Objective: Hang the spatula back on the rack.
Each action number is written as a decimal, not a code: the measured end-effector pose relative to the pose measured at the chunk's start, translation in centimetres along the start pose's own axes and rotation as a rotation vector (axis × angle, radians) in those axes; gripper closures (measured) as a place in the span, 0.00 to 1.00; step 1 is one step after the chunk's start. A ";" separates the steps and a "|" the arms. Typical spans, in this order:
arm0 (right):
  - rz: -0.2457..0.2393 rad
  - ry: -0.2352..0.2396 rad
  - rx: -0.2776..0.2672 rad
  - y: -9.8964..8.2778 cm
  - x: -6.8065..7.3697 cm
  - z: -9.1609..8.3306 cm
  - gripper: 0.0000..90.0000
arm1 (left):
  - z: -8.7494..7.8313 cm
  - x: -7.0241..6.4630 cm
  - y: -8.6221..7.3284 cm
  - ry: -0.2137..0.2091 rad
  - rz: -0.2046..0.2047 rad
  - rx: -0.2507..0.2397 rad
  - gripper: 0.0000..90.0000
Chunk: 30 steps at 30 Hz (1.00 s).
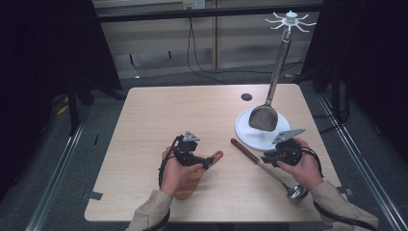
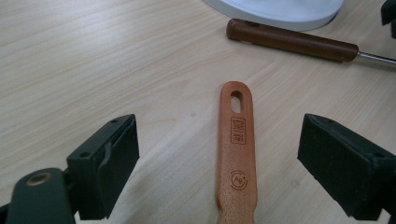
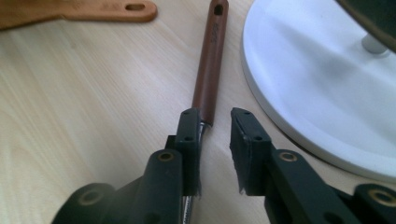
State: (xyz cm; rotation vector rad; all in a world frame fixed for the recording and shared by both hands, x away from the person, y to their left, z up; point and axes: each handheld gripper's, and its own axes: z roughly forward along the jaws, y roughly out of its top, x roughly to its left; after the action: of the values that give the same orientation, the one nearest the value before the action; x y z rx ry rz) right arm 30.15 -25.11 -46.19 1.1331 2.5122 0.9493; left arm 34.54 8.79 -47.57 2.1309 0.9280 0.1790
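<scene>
A wooden spatula lies under my left hand, its orange handle (image 1: pixel 217 155) pointing right. In the left gripper view that handle (image 2: pixel 236 154) runs between the jaws of my left gripper (image 2: pixel 217 140), which stand wide open and clear of it on both sides. A ladle with a brown handle (image 1: pixel 245 150) and steel bowl (image 1: pixel 297 191) lies on the table beside my right gripper (image 1: pixel 266 158). In the right gripper view my right gripper (image 3: pixel 215 116) shows a narrow empty gap. The ladle (image 3: pixel 210 60) ends at the left jaw, and its metal shaft runs beneath that jaw.
A white round base (image 1: pixel 250 137) stands at the right, carrying a pole with a hook rack (image 1: pixel 291 19). A dark turner (image 1: pixel 263 118) hangs from it over the base. A small dark hole (image 1: pixel 246 96) marks the tabletop behind. The table edge is near my forearms.
</scene>
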 end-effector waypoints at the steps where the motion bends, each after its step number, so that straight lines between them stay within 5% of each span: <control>1: -0.013 -0.003 0.028 0.0 0.0 0.3 0.89 | 0.0 0.0 0.0 0.000 0.002 0.001 0.14; 5: -0.032 -0.016 0.102 -0.3 -0.3 1.4 0.94 | -0.1 0.1 0.0 0.000 0.014 0.011 0.13; 9: -0.041 0.001 0.118 -0.4 -0.4 1.9 0.97 | -0.1 0.1 -0.1 -0.002 -0.007 -0.007 0.13; 16: -0.048 0.024 0.154 -0.2 0.2 2.3 1.00 | -0.2 0.2 -0.1 -0.005 0.019 0.015 0.13; 24: -0.082 0.052 0.145 0.1 0.9 2.6 0.97 | -0.2 0.2 -0.1 -0.008 -0.012 -0.009 0.13; 30: -0.075 0.045 0.119 0.6 1.2 1.8 0.88 | -0.4 0.4 0.0 -0.004 0.013 0.005 0.13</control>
State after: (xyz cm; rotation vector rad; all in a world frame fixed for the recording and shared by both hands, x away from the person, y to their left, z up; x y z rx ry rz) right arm 30.51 -23.09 -47.09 1.0533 2.6583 0.8242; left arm 34.66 9.26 -47.32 2.1414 0.9137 0.1789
